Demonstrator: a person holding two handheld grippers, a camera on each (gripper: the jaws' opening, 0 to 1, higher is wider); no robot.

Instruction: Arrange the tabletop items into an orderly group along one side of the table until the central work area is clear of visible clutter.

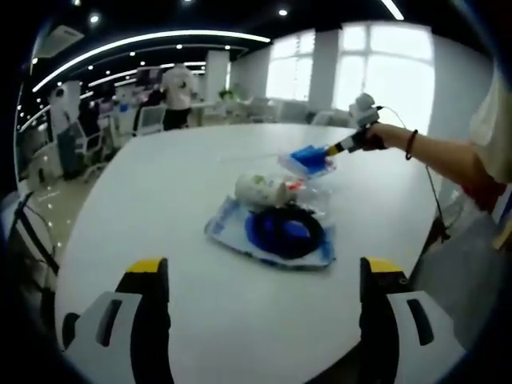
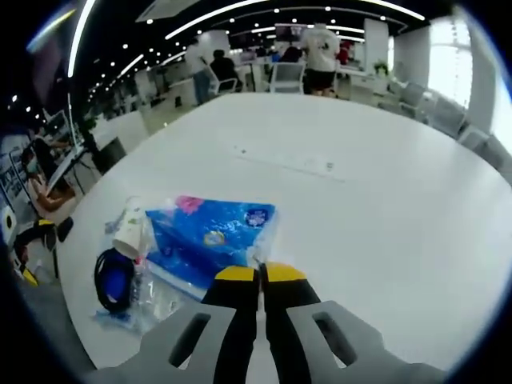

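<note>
While the clutter is lying in the middle of the surface [image 1: 160,208], the right gripper [image 2: 260,276] is pinching the corner of the blue packet [image 2: 212,236].

The packet's long axis is running away from the right jaws toward a white cup [image 2: 132,228] lying on its side, its open end pointing at a dark blue coiled item [image 2: 114,280] resting on clear plastic wrap [image 1: 232,232]. Judging by this, the tidying is barely beginning: nothing is lining an edge, and everything needs shifting. The right jaws are pressing nearly together on the packet; the left gripper [image 1: 264,276] is hovering with jaws spread wide, holding nothing, short of the pile. People are standing far off.
</note>
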